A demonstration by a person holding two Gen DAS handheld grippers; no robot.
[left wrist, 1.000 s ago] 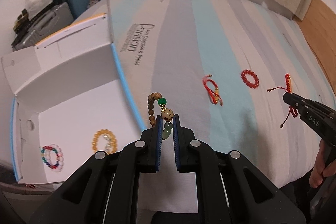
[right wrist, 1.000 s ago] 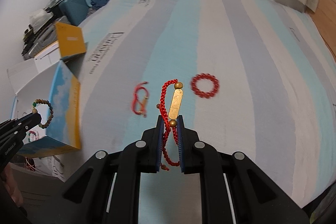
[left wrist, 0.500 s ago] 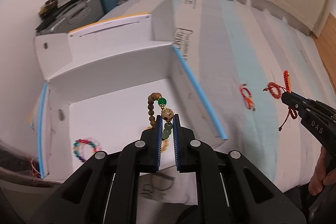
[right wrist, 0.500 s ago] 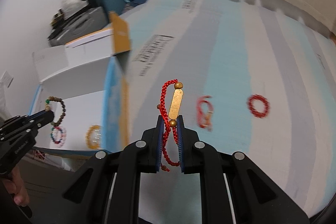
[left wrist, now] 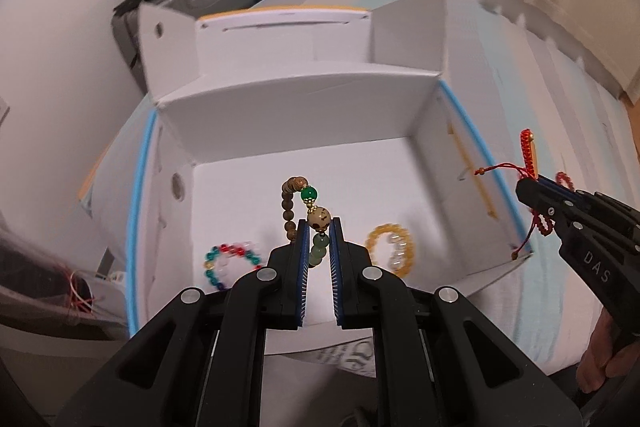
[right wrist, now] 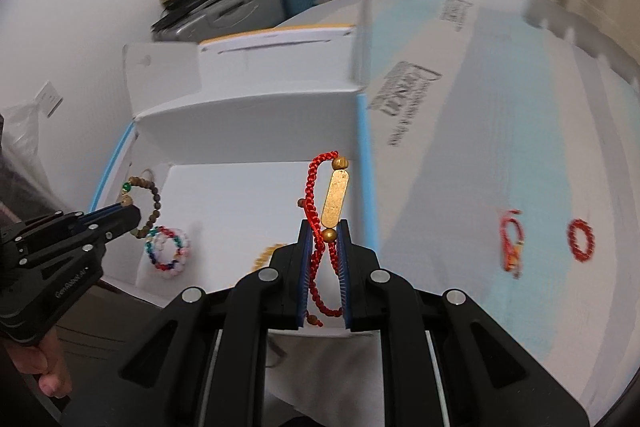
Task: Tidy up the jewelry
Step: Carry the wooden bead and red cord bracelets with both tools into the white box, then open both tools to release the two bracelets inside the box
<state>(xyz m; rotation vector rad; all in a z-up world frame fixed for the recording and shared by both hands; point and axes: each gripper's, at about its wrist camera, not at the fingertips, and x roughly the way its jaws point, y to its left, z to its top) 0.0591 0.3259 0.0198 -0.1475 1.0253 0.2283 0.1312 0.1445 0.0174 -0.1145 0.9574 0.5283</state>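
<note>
Dangling limp beyond the fingers, the wooden bead bracelet (left wrist: 298, 205) is pinched in the left gripper (left wrist: 319, 259) over the white box (left wrist: 280, 123); the red cord bracelet (right wrist: 324, 223), light and floppy, is clamped likewise in the right gripper (right wrist: 324, 259).

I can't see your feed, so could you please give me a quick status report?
Left hand-held gripper shut on wooden bead bracelet over white box. Right hand-held gripper shut on red cord bracelet. Nothing blocking the box.

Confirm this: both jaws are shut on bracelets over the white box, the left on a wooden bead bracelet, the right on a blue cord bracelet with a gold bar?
Wrong on colour only. The right gripper holds a red cord bracelet with a gold bar, as the right wrist view shows. The left gripper does hold the wooden bead bracelet over the white box.
</note>
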